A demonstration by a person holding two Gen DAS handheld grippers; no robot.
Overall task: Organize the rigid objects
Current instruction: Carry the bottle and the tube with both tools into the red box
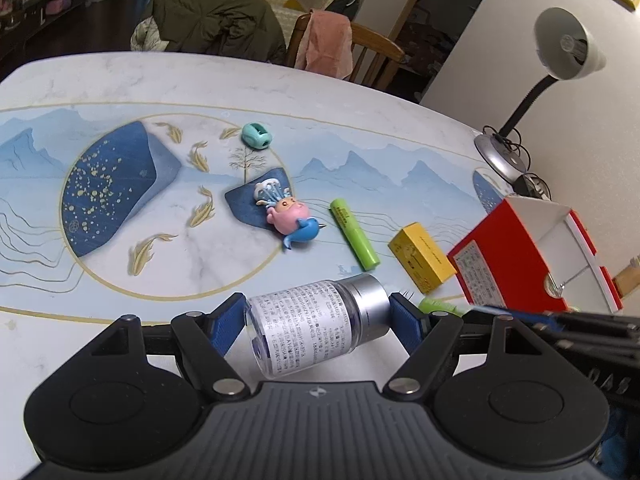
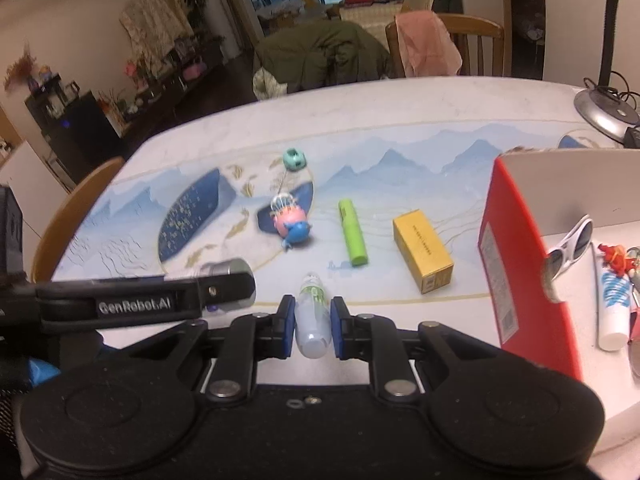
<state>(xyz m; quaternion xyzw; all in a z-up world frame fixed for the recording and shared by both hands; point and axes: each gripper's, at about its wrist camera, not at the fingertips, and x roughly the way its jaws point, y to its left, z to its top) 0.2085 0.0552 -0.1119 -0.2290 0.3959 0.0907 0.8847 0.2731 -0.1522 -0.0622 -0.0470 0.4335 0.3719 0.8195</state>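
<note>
On the marble-patterned table, beside the lamp base, stood the red box, its white inside open toward the right-hand side. The right wrist view showed it already holding white sunglasses, a white tube and a small red trinket.

Both tongs were loaded. The left gripper stood fairly wide, its blue pads pressing the two ends of a clear labelled bottle with a silver cap, held sideways above the table. The right gripper was pinched narrow on a slim clear vial with a green-printed label, pointing away along the fingers.

The step in hand looked like carrying both pieces to the box. Doing it well probably meant taking one hand in at a time, since the two grippers were close together and the opening was partly filled. The bottle, gripped end to end, seemed liable to pivot, so keeping it level and setting it low before letting go would be wise. The vial could go beside the tube.

Counted, still loose on the table: one yellow carton, one green cylinder, one pink-and-blue toy figure, and one small teal piece.
</note>
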